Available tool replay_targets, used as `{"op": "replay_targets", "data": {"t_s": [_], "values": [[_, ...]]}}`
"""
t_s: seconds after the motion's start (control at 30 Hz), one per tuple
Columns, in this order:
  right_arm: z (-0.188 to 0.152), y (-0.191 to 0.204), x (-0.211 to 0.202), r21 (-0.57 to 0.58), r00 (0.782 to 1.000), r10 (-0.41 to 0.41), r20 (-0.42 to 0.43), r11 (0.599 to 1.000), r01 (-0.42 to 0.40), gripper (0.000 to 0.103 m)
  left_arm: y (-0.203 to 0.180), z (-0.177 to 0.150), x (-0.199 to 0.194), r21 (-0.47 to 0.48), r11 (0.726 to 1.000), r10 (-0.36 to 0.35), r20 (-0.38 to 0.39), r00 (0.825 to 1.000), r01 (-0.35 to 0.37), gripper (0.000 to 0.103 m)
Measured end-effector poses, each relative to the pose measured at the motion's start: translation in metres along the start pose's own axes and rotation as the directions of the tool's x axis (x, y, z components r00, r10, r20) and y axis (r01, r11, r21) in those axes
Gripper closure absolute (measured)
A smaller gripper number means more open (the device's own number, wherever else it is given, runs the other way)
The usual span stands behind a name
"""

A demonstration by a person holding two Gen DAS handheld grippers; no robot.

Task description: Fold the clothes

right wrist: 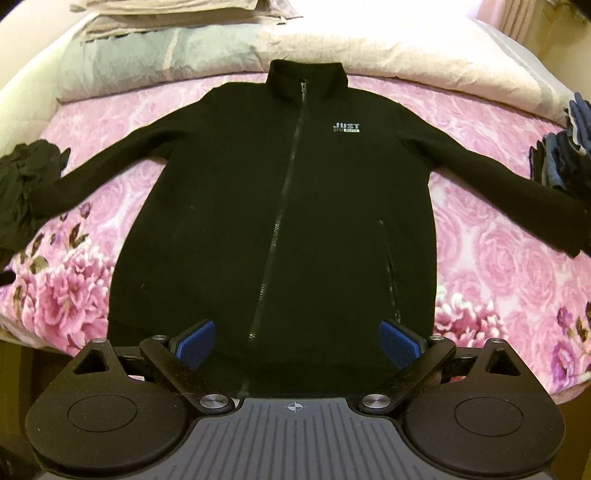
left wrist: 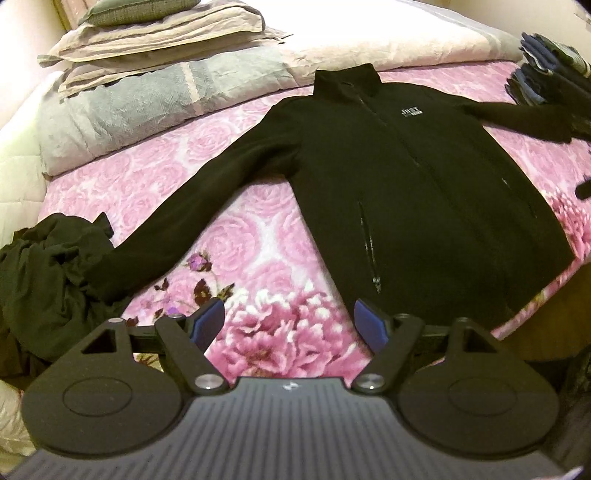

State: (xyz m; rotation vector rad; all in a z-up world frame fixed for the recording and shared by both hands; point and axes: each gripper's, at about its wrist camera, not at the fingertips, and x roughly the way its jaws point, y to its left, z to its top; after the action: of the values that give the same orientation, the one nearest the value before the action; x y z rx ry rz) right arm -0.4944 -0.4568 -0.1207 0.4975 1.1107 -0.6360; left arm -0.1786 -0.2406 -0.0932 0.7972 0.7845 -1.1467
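Note:
A black zip-up jacket (right wrist: 280, 206) with a small white chest logo lies flat and face up on the pink floral bedspread (right wrist: 491, 258), both sleeves spread out to the sides. My right gripper (right wrist: 297, 343) hovers open above the jacket's bottom hem, blue pads wide apart, nothing between them. In the left wrist view the same jacket (left wrist: 399, 177) stretches from the centre to the right. My left gripper (left wrist: 290, 323) is open over the bedspread (left wrist: 236, 240), just left of the hem's corner and below the left sleeve (left wrist: 184, 221). It holds nothing.
A crumpled dark garment (left wrist: 48, 273) lies by the left sleeve's cuff. Folded blue and dark clothes (right wrist: 565, 155) are stacked at the bed's right side. Pillows (left wrist: 155, 33) and a folded quilt (left wrist: 155, 103) line the head of the bed. The bed's front edge runs just under both grippers.

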Motion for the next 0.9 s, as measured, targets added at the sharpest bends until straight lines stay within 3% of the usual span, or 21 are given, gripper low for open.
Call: {"op": "replay_targets", "data": {"t_s": [0.3,0.5,0.7,0.9], "values": [[0.017,-0.008,0.027,-0.058,0.995,0.089,-0.037,0.994,-0.091,0.006,0.000,0.016,0.003,-0.096,0.993,0.063,-0.054,0.997,-0.068,0.029],[0.043,0.022,0.036,-0.158,0.980,0.199,0.002,0.968,-0.196,0.006,0.039,0.008,-0.002,-0.110,0.982,0.146,-0.091,0.985,-0.156,0.029],[0.081,0.103,0.047,-0.318,0.956,0.291,0.026,0.909,-0.268,0.006,0.110,0.004,0.007,-0.104,0.971,0.203,-0.107,0.973,-0.214,0.026],[0.108,0.235,0.073,-0.508,0.941,0.334,0.049,0.820,-0.264,0.006,0.193,0.000,0.047,-0.023,0.984,0.175,-0.103,0.979,-0.178,0.025]]}}
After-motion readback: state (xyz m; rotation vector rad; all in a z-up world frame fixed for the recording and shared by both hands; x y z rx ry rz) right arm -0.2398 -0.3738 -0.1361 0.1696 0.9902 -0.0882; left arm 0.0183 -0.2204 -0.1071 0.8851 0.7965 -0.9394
